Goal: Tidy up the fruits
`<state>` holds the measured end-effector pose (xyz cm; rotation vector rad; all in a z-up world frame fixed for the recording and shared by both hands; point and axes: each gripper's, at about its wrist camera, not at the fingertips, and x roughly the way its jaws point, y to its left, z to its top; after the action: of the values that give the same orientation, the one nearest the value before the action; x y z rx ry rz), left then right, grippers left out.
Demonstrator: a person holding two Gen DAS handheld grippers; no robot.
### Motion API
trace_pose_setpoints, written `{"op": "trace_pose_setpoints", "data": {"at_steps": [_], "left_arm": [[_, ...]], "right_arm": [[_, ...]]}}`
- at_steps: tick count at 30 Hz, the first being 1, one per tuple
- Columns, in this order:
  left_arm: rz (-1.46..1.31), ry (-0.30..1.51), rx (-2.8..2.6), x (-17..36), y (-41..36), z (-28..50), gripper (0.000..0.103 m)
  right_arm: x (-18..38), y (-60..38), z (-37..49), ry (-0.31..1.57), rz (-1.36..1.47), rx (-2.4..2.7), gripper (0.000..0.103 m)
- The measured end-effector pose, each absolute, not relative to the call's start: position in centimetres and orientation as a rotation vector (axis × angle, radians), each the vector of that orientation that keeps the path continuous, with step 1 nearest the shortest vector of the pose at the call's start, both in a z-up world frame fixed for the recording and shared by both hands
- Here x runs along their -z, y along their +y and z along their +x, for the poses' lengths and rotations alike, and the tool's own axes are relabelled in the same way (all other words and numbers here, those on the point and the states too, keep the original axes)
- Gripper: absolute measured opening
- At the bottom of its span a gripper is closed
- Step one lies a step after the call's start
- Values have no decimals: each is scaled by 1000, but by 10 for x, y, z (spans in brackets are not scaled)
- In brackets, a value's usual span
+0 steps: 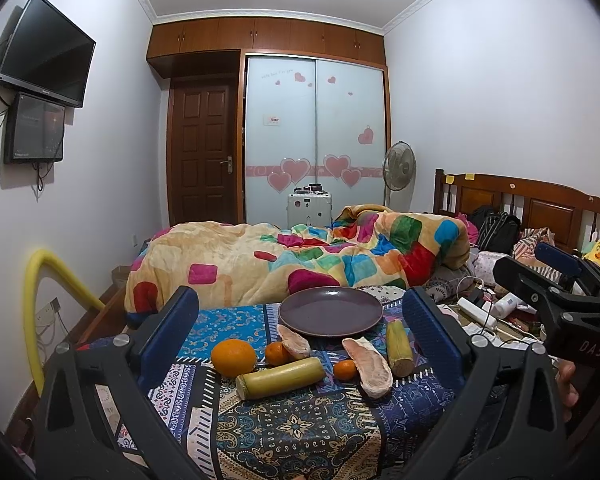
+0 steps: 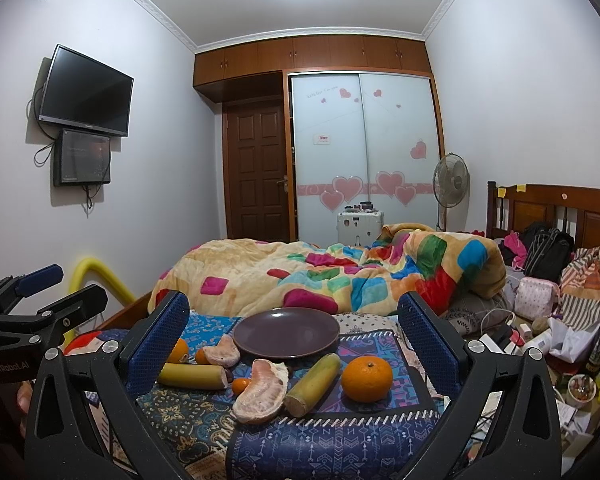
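- On the patterned cloth (image 1: 300, 432) covering the table, nothing has been sorted yet: the purple plate (image 1: 330, 311) behind the fruit is bare.
- At the far left of the left wrist view, the left claw (image 1: 300, 344) is spread wide, holding nothing, and hovers short of the fruit.
- Left to right in front of the plate lie a large orange (image 1: 233, 358), a small tangerine (image 1: 277, 353) touching a pomelo segment (image 1: 294, 342), and a sugarcane piece (image 1: 281, 377) lying crosswise.
- Further right come a second small tangerine (image 1: 345, 369), a bigger pomelo segment (image 1: 369, 366) and an upright-leaning sugarcane piece (image 1: 399, 347).
- Rightmost, seen from the right wrist view, a second large orange (image 2: 366, 378) sits alone; the right claw (image 2: 300, 344) is likewise spread and empty.
- Judged from this, every piece is left to move, presumably onto the plate.
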<state>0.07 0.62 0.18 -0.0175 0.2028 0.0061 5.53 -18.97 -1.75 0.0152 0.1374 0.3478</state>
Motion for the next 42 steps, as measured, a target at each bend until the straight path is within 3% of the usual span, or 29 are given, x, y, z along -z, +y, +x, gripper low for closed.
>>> {"op": "trace_pose_setpoints", "data": {"at_steps": [42], "left_arm": [[-10,198,-9,-1,7,1,103]], "right_arm": [[21,-185,57,141,21,-347,103]]}}
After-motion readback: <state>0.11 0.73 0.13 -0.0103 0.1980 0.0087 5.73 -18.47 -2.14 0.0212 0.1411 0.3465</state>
